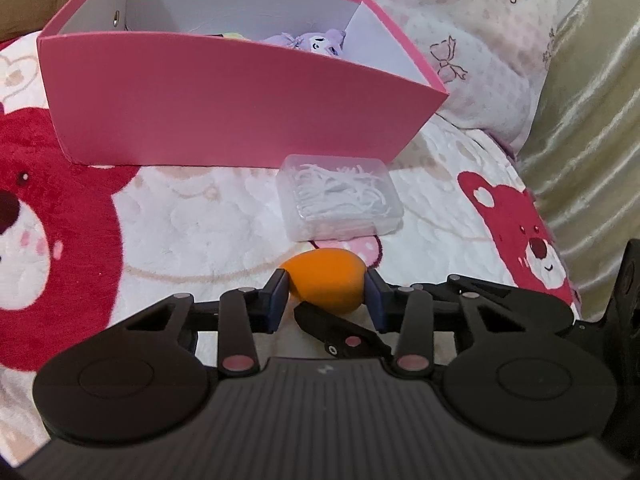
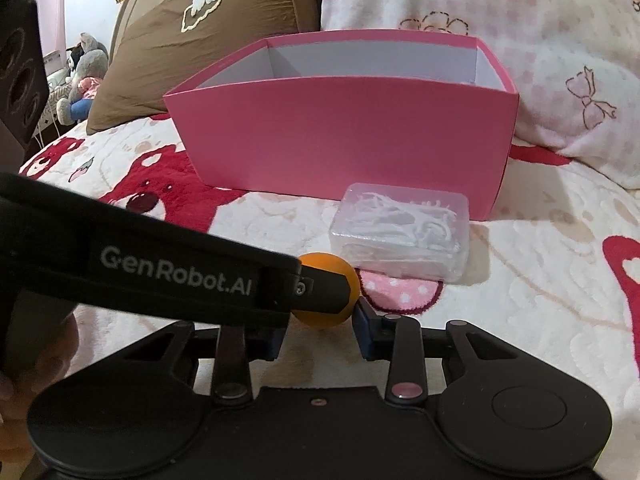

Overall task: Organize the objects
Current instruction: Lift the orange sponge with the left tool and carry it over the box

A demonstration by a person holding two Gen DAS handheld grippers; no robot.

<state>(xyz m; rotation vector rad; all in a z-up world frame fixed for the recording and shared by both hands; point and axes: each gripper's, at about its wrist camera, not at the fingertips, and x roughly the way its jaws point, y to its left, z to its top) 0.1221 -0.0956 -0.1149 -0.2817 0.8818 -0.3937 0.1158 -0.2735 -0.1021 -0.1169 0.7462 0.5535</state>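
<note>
Pink box [image 1: 224,112]: the near wall hides most of the interior; only the top of a purple plush toy [image 1: 320,42] and a sliver of a yellow-green item beside it show above the rim. In the right wrist view the box contents are wholly hidden.

Orange sponge [image 2: 326,294]: partly covered by the left gripper [image 1: 326,294], whose body crosses the right wrist view and runs off its left edge; whether the sponge touches the blanket [image 1: 192,232] cannot be told.

Right gripper [image 2: 320,332]: its left finger is hidden behind the left gripper.

Clear case [image 1: 340,200]: its white contents are too tangled to identify.

Stuffed animals [image 2: 82,76]: small, indistinct.
</note>
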